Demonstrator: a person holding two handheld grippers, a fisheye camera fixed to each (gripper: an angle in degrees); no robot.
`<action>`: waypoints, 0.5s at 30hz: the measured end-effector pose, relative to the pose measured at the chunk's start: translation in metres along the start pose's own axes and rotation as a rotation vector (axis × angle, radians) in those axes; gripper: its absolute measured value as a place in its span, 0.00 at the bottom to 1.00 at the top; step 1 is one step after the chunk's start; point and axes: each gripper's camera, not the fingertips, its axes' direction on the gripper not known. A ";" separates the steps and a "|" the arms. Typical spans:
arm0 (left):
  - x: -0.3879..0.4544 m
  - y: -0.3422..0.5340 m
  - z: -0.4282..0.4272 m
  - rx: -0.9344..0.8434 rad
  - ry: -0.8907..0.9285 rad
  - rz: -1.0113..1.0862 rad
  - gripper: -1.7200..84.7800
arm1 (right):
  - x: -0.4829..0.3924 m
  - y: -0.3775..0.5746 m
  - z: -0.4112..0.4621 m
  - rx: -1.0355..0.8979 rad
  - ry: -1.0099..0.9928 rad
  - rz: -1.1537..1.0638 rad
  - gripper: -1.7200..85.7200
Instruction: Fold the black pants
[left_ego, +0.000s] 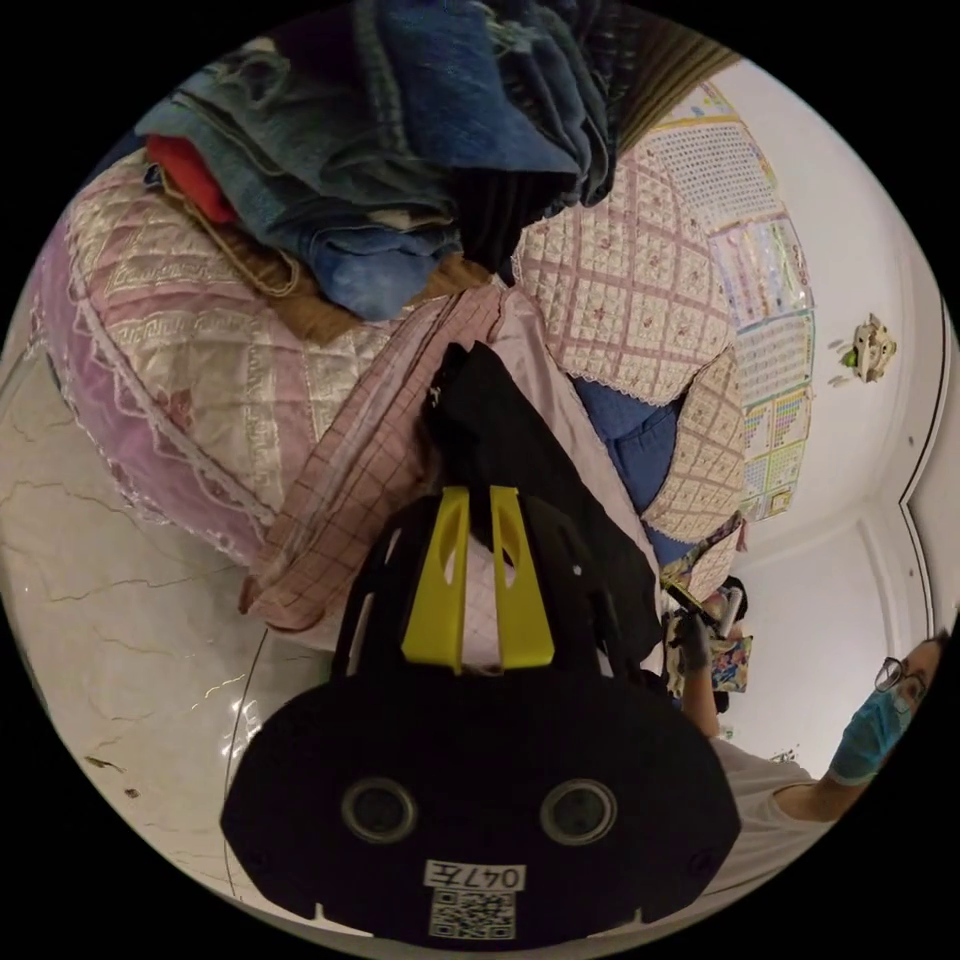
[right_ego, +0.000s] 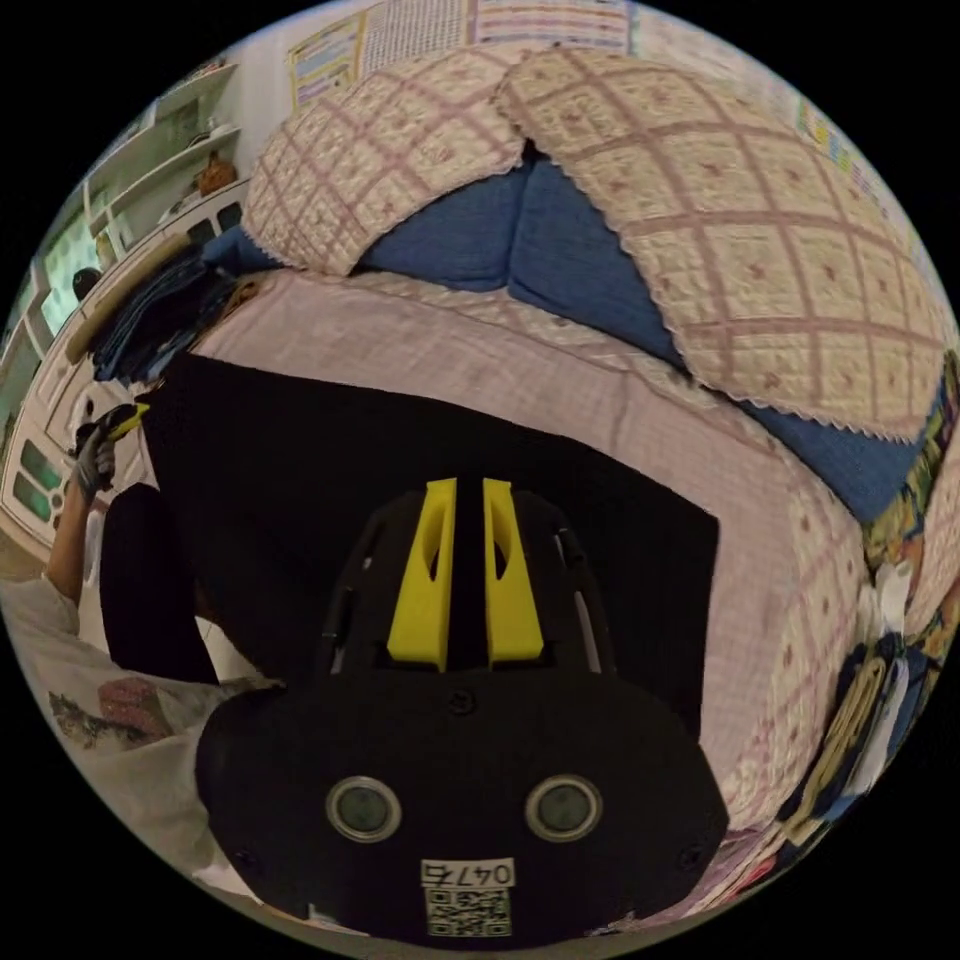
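I am holding the left hand-held gripper (left_ego: 478, 500) with its yellow jaws nearly together, clenched on an edge of the black pants (left_ego: 520, 450), which are hanging over the checked pink sofa seat (left_ego: 350, 470). I am holding the right hand-held gripper (right_ego: 468, 495) with its jaws close, black cloth showing between them, so it is grasping the black pants (right_ego: 300, 450) spread flat across the sofa seat (right_ego: 520, 350). In the right gripper view, the left hand-held gripper (right_ego: 125, 420) is gripping the far corner. A pile of folded jeans (left_ego: 400, 150) is resting on the quilted armrest (left_ego: 180, 340).
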 end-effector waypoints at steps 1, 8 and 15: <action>-0.003 0.002 0.000 0.009 0.009 -0.006 0.06 | -0.005 -0.016 0.025 -0.035 -0.021 0.009 0.03; -0.032 0.012 0.013 0.024 0.061 -0.001 0.05 | -0.024 -0.058 0.128 -0.100 -0.102 0.149 0.01; -0.041 0.010 0.027 0.016 0.101 0.046 0.04 | -0.105 -0.092 0.143 -0.066 -0.049 0.108 0.01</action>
